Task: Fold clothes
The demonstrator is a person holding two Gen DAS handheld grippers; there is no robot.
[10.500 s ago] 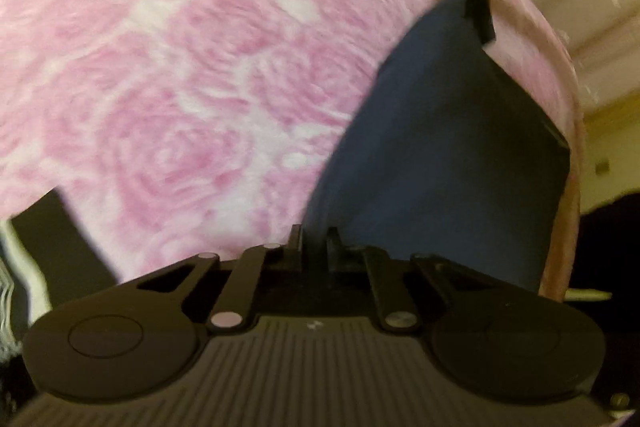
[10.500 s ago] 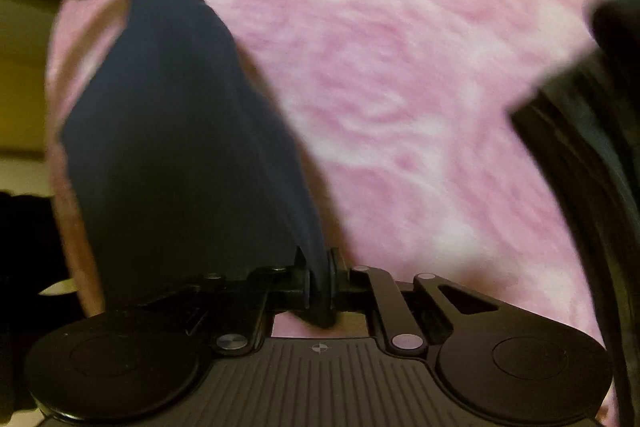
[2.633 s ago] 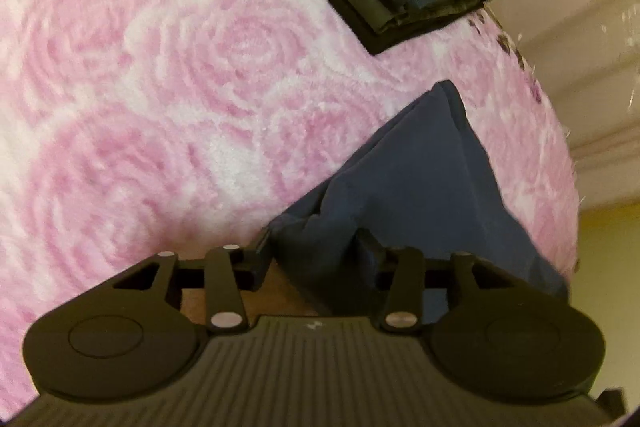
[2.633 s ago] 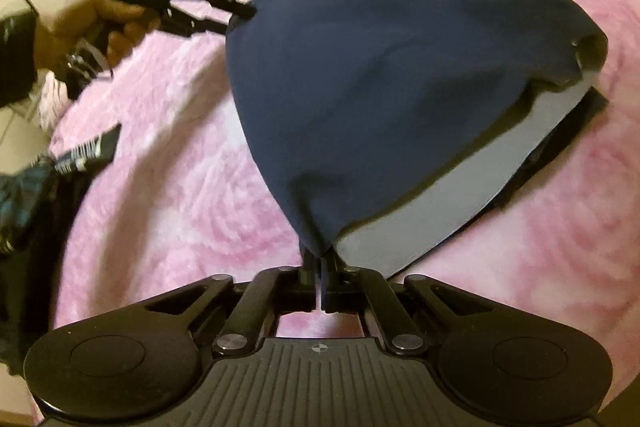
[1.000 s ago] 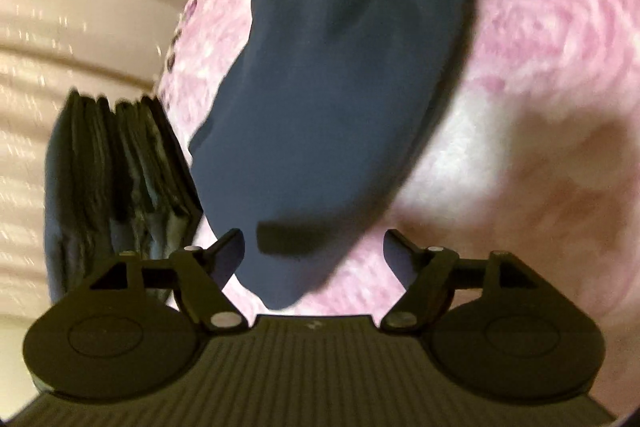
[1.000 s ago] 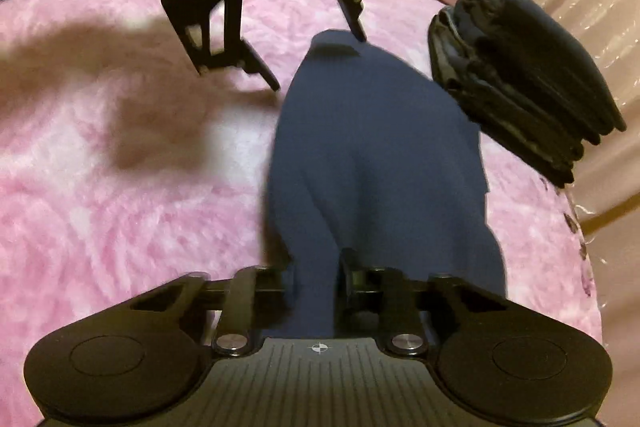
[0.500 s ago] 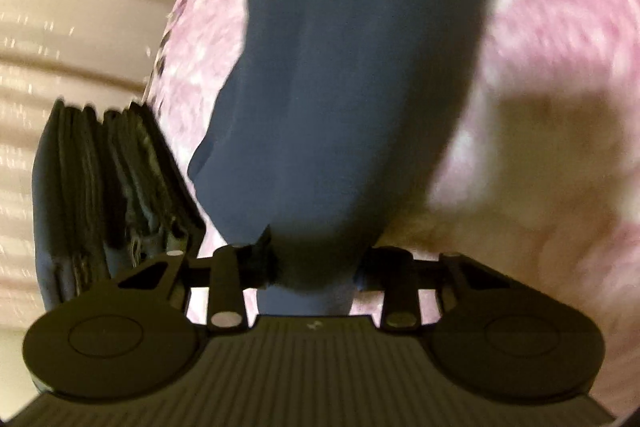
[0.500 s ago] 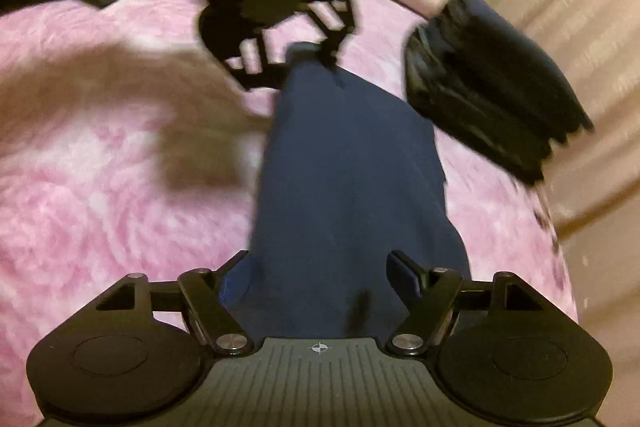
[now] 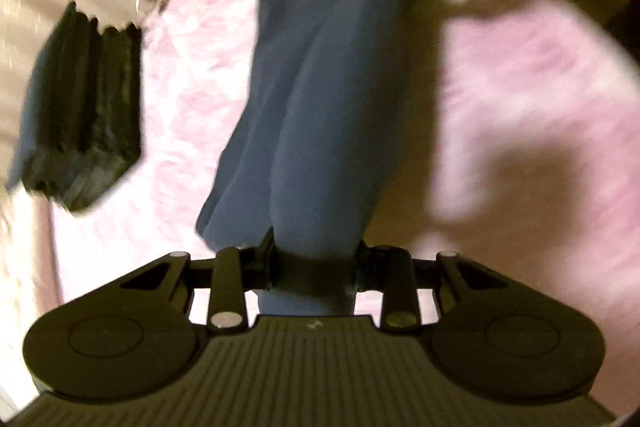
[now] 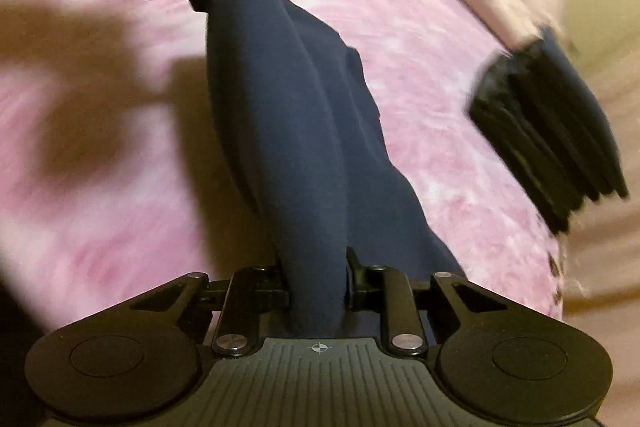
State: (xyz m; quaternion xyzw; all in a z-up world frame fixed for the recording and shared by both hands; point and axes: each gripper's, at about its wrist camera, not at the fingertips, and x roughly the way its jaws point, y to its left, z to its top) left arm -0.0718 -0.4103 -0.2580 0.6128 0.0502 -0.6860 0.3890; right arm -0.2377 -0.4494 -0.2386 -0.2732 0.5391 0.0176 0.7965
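No readable text, label, brand or number in either view. Only marks: small crosshair sign on ribbed body of right gripper point(image 10: 316, 281), just behind jaws; faint pale mark at same spot on left gripper point(image 9: 314, 267), too blurred to make out.

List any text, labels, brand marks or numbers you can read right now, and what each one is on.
No readable words or numbers in either view.
Left gripper body: a small pale mark, too small and blurred to read.
Right gripper body: a small crosshair symbol, not text.
Navy garment, stack of folded clothes and pink rose-pattern blanket: no tags or print visible.
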